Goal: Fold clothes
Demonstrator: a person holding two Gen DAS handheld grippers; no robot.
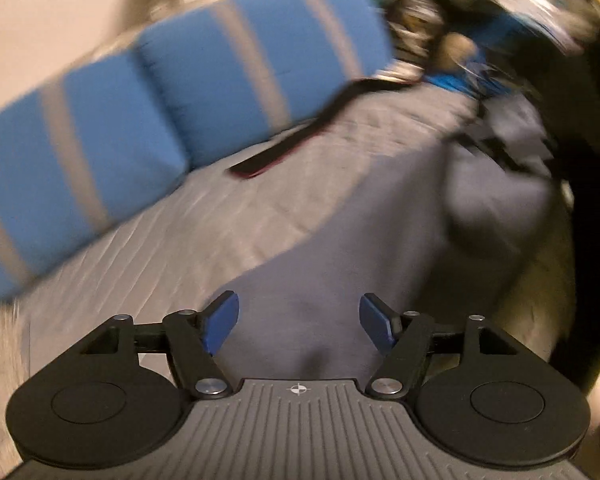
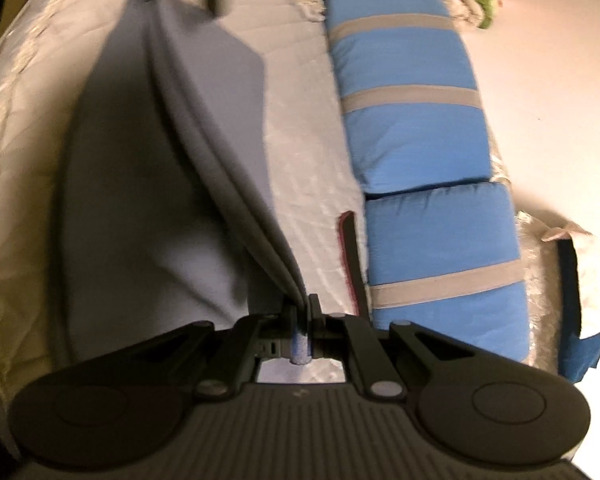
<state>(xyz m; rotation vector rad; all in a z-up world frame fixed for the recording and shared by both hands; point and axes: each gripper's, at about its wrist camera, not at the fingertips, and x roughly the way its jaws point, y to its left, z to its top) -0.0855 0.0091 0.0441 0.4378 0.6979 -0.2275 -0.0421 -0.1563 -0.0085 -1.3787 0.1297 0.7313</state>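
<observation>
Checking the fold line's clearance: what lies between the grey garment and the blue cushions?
In the right wrist view, a strip of pale quilted bedcover, with a thin dark strap lying beside the blue cushions. The grey garment touches neither.

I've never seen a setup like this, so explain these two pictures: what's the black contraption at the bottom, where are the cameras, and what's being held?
Each black contraption is a hand-held two-finger gripper with a camera mounted on it, looking forward along its fingers. One picture comes from the left gripper, whose blue-padded fingers stand open above a grey garment, holding nothing. The other comes from the right gripper, pinched shut on a folded edge of that garment, lifting it. The garment lies on a pale quilted bed cover, next to blue cushions with grey stripes. A dark strap lies by the cushions.
</observation>
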